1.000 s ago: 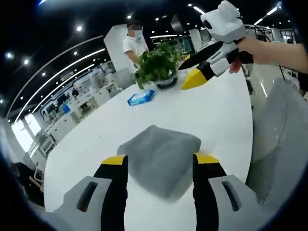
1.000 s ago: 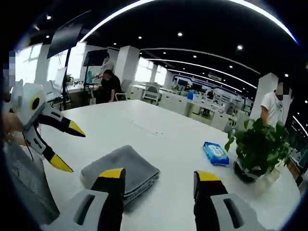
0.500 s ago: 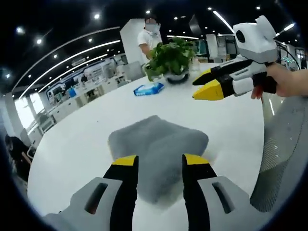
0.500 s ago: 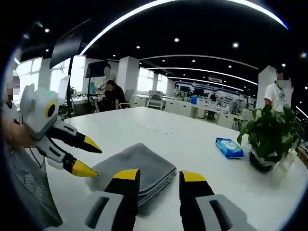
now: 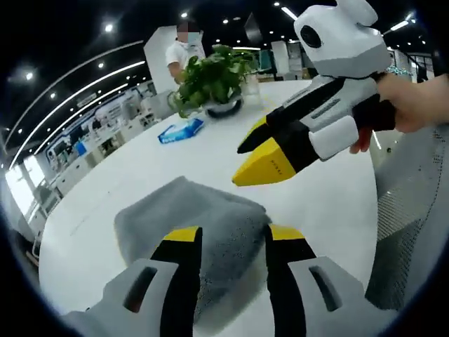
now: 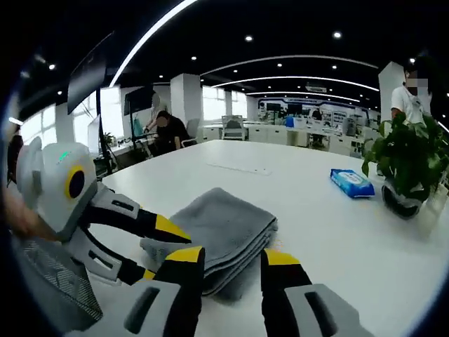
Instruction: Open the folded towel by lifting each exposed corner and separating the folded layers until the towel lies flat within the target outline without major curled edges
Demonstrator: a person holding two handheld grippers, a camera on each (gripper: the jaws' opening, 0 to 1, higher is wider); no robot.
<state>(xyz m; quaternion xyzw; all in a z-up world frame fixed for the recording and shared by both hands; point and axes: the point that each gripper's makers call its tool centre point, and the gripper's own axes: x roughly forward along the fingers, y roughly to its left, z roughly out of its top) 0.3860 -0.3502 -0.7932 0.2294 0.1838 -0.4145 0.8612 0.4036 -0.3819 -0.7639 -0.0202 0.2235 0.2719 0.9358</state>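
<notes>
Both of your grippers have closed in on the towel since a second ago, and each pair of jaws stands narrower than it did then, though neither has shut.

Your left gripper (image 5: 226, 235) has its jaws open, one tip on each side of the near corner of the folded grey towel (image 5: 184, 214), which lies on the white worktop (image 5: 126, 175). Your right gripper (image 6: 228, 257) is also open, its jaws straddling the stacked edge of the towel (image 6: 221, 228) where the layers show as lines. In the left gripper view the right gripper (image 5: 270, 160) hovers just above the towel's far side; in the right gripper view the left gripper (image 6: 158, 246) sits at the towel's near left corner.

To do this step well, pinch only the topmost layer at one corner, not the whole stack, and hold the lower layers down with the other gripper as you peel upward and outward.

Whether either tip already touches cloth is hard to judge, as the jaws cover the contact spots. No target outline can be made out on the worktop. The number of folds is unclear.

Farther off sit a blue packet (image 6: 353, 182) and a potted plant (image 5: 210, 81), well apart from the towel, with people beyond.
</notes>
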